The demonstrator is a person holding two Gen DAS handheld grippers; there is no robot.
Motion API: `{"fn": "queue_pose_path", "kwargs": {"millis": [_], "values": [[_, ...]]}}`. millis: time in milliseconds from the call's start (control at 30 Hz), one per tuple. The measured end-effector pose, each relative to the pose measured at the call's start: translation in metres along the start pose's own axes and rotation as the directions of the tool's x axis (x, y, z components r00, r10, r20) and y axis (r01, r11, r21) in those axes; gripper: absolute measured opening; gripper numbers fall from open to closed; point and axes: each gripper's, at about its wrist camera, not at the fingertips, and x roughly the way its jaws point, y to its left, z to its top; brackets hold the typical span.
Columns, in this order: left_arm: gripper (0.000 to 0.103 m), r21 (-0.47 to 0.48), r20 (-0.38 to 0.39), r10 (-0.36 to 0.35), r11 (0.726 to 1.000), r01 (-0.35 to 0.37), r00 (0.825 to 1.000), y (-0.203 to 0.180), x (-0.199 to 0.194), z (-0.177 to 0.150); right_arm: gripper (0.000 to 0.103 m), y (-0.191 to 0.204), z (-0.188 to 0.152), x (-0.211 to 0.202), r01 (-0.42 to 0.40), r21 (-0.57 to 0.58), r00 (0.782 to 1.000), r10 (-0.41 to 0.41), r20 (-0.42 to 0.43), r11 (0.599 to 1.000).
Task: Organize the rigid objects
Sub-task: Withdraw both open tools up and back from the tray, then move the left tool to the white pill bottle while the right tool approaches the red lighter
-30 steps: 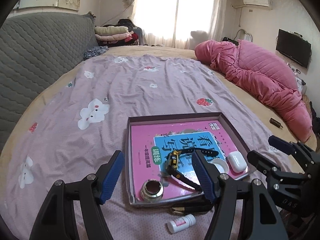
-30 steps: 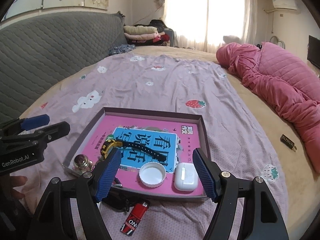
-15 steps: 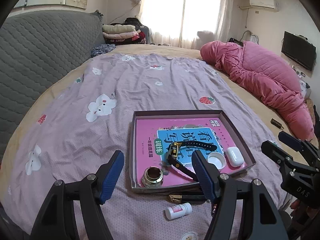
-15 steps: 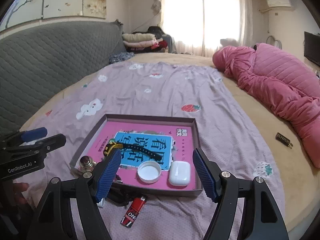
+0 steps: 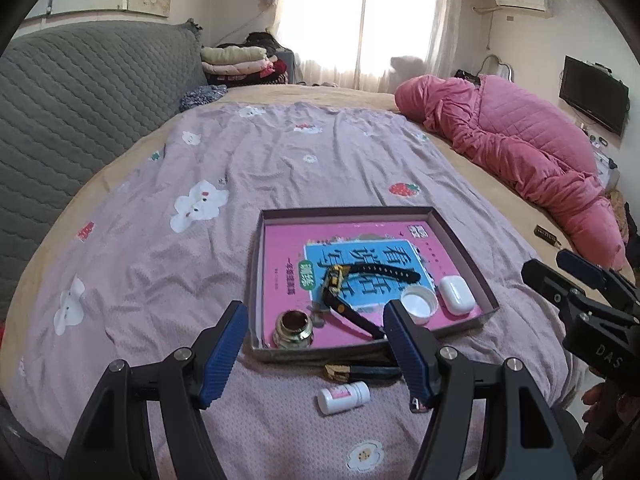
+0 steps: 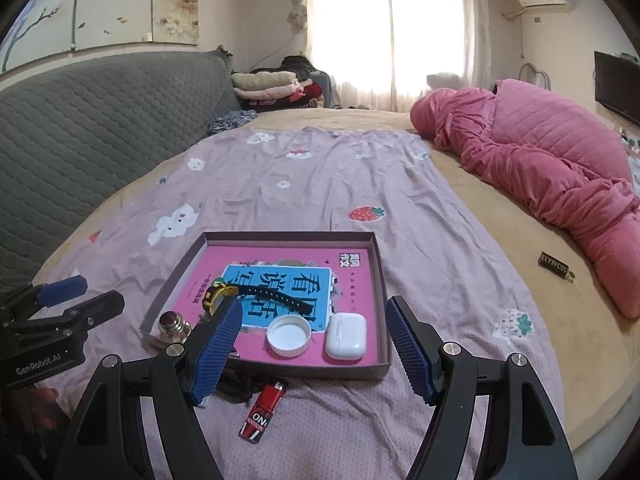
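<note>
Grippers: two; left gripper (image 5: 314,350) and right gripper (image 6: 312,344) both have fingers spread apart, holding nothing, above the near edge of the bed (image 6: 460,240).
Tray: one shallow box (image 6: 383,280) on the lilac sheet (image 5: 240,208), lined with a pink book cover.
In the tray: four things; one watch (image 6: 256,291) with yellow face and black strap, one white cap (image 6: 289,335), one white earbud case (image 6: 346,336) just beside the cap, one brass fitting (image 5: 293,328) in the near left corner.
Outside the tray, on the sheet near its front wall: one red lighter (image 6: 264,406), one small white bottle (image 5: 343,397) lying on its side, one dark tool (image 5: 362,371) with a gold tip, touching the wall or just beside it, cannot tell which.
Farther right: one small dark tag (image 6: 555,266) on the tan blanket, well apart from the tray.
Quilt: one pink quilt (image 6: 540,168) bunched at the right.
</note>
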Motion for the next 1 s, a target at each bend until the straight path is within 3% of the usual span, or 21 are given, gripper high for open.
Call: {"fn": "queue_pose_path", "kwargs": {"millis": [700, 1000], "values": [[0.070, 0.005, -0.068, -0.008, 1.000, 0.009, 0.998, -0.005, 0.005, -0.023, 0.075, 0.015, -0.022, -0.001, -0.030, -0.042, 0.999, 0.028, -0.037, 0.999], [0.069, -0.004, -0.150, -0.012, 1.000, 0.012, 0.989, -0.002, 0.030, -0.042, 0.075, 0.026, -0.051, 0.022, -0.059, -0.059, 0.990, 0.052, -0.128, 0.996]]}}
